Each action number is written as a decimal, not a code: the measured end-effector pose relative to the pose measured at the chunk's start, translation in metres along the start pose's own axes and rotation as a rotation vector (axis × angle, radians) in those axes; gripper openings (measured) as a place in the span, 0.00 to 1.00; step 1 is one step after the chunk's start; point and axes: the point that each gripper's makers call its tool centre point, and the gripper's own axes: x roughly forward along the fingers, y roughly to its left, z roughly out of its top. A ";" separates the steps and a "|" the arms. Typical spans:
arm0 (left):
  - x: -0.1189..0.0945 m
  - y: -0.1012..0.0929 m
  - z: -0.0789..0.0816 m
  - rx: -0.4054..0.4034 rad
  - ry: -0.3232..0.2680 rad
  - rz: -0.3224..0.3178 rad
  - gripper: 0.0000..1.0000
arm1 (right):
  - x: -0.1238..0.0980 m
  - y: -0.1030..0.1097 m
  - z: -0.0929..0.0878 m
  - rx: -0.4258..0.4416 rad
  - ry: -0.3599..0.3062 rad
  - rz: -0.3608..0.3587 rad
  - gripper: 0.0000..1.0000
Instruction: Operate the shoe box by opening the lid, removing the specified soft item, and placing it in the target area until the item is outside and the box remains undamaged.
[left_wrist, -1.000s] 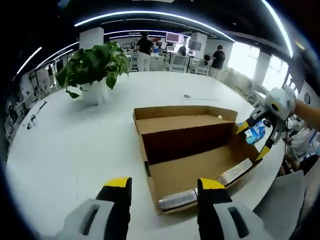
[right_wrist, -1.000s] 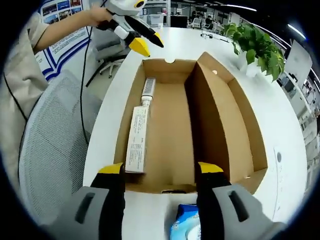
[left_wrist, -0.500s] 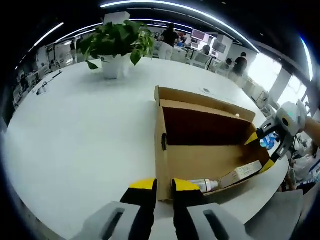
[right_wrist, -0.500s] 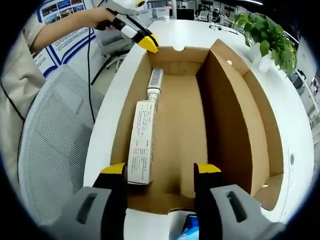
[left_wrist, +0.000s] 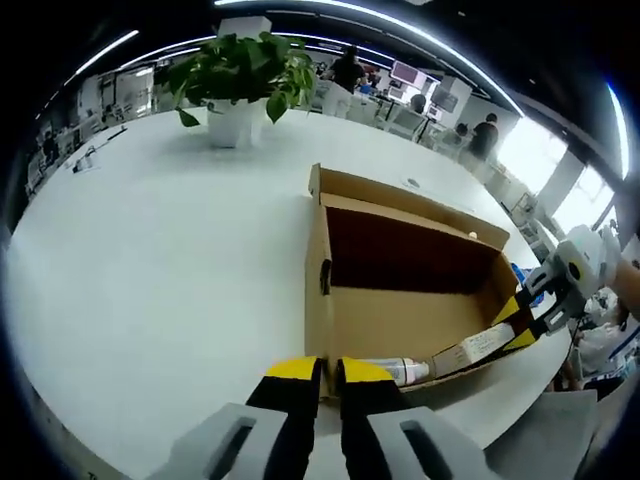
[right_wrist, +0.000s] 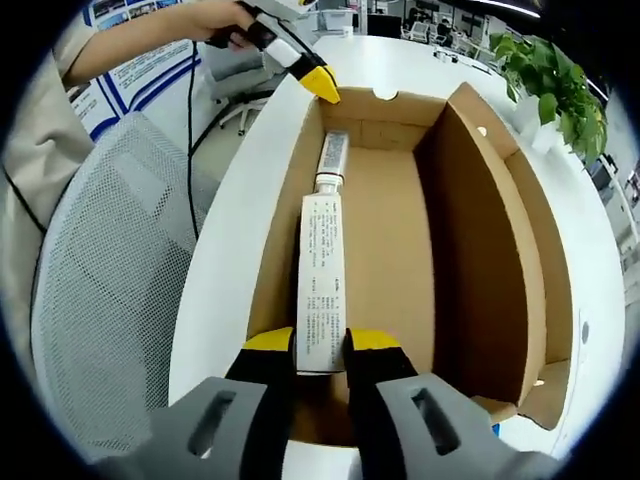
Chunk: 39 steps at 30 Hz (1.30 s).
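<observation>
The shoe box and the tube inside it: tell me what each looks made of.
Shoe box: plain brown cardboard, matte, with folded flaps and raw cut edges. Tube: probably soft plastic or laminate, white with small print, flattened tail held in the right gripper, with a ribbed grey cap.

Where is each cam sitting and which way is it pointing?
Left gripper view: at one short end wall of the shoe box, looking along it across the white table; own left tongs pinch that wall.
Right gripper view: at the opposite end, looking back; own right tongs closed on the tube; a sleeve shows.
Shared: box, tube, plant, each other's tongs.
</observation>
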 end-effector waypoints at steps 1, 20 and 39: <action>0.000 0.000 0.000 -0.005 0.001 -0.001 0.06 | -0.001 0.000 0.001 0.009 -0.002 -0.004 0.16; 0.000 0.000 0.000 0.003 -0.001 0.000 0.06 | -0.047 -0.005 0.024 0.004 -0.074 -0.087 0.15; 0.001 0.001 0.001 0.005 -0.006 -0.014 0.06 | -0.132 -0.014 0.036 -0.068 -0.154 -0.148 0.15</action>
